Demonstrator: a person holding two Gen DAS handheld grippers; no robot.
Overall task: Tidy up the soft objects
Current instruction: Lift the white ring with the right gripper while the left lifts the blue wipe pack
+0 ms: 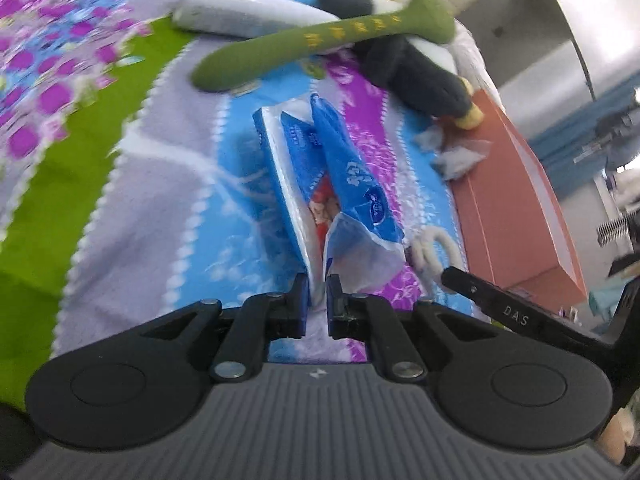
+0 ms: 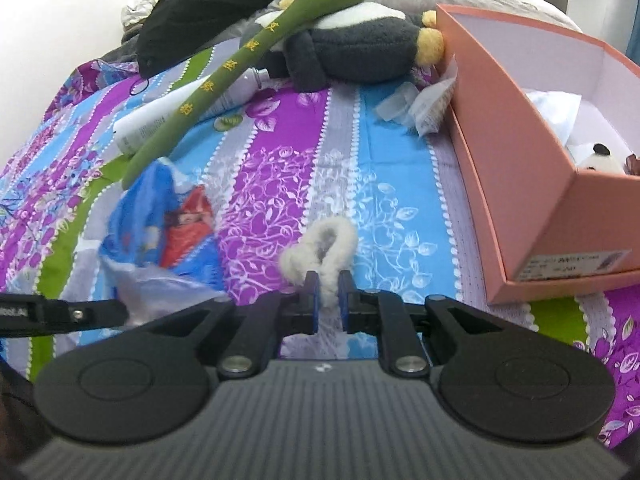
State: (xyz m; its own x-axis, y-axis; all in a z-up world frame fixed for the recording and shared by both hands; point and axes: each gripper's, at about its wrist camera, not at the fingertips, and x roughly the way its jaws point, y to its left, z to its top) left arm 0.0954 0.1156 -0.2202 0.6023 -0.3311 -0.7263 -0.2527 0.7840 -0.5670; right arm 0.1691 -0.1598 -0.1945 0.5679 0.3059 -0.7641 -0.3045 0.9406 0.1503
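— What are you holding?
— Your left side has the crumpled blue plastic tissue pack [image 1: 352, 184], hanging stretched. Your right has the fuzzy white looped cord [image 2: 324, 248], curled, near the open pink cardboard box [image 2: 520, 184].

Two fisheye views, each from a handheld gripper, look steeply down along its fingers, close above a striped bedspread [image 1: 168, 184]. The left view faces a blue pack [image 1: 320, 168]; the right faces a fluffy loop [image 2: 324, 248]. Both share the pack, loop, green plush [image 2: 240, 64] and pink box [image 2: 516, 160].
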